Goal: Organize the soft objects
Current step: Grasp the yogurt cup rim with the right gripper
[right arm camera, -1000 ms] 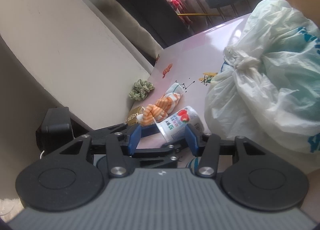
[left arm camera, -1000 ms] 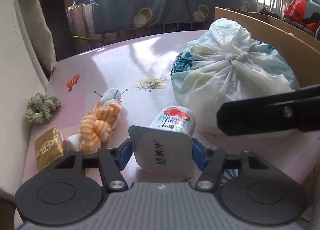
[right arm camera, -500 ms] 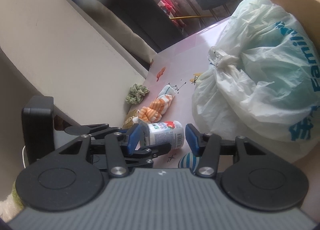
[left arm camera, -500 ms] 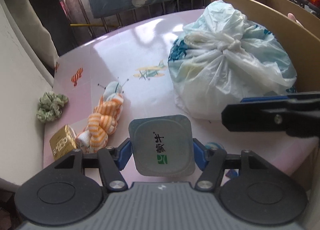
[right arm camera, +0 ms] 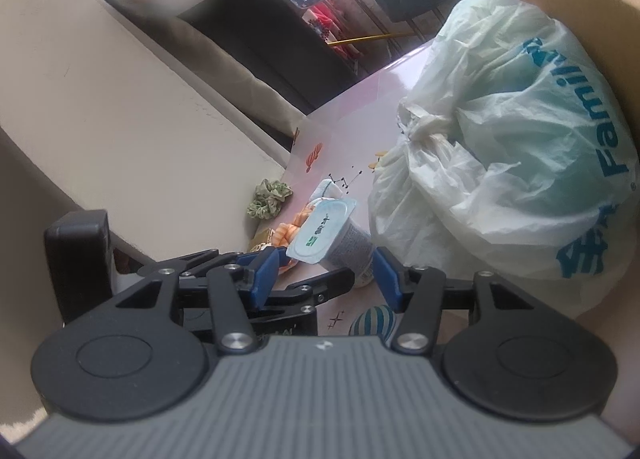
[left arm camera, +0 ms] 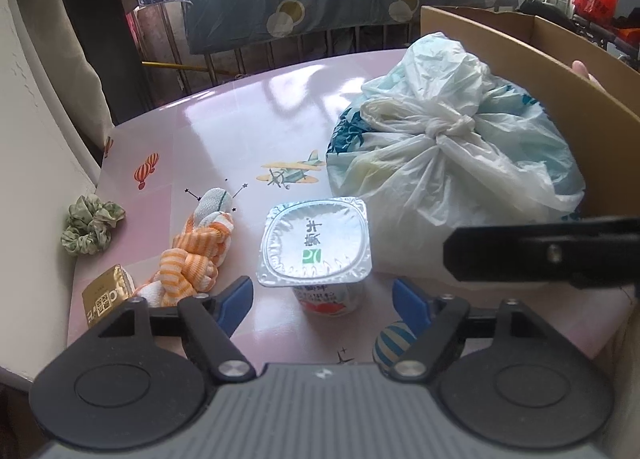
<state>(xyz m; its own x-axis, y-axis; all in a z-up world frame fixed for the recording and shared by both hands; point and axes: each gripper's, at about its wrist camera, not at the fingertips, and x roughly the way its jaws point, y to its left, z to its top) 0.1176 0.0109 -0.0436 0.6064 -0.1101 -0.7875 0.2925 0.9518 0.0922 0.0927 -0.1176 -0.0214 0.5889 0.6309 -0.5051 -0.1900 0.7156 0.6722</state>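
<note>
A yogurt cup [left arm camera: 316, 247] with a foil lid stands upright on the pink table [left arm camera: 240, 131]. My left gripper [left arm camera: 322, 301] straddles it with its jaws opening; both blue pads [left arm camera: 236, 299] stand clear of the cup's sides. My right gripper [right arm camera: 326, 277] is open and empty, low beside the left one, with the cup [right arm camera: 332, 235] beyond its tips. An orange striped knotted cloth [left arm camera: 196, 255] and a green scrunchie [left arm camera: 90, 227] lie left of the cup. A tied white plastic bag [left arm camera: 452, 163] sits to its right.
A gold packet [left arm camera: 106, 293] lies at the table's near left edge. A cardboard box [left arm camera: 520, 43] stands behind the bag, with a person's fingertip [left arm camera: 580, 69] on its rim. A cream cushion [right arm camera: 120, 119] borders the table's left side.
The left gripper had the cup gripped and tilted; now the cup stands on the table and the jaws have spread away from it. The right gripper has shifted a little sideways.
</note>
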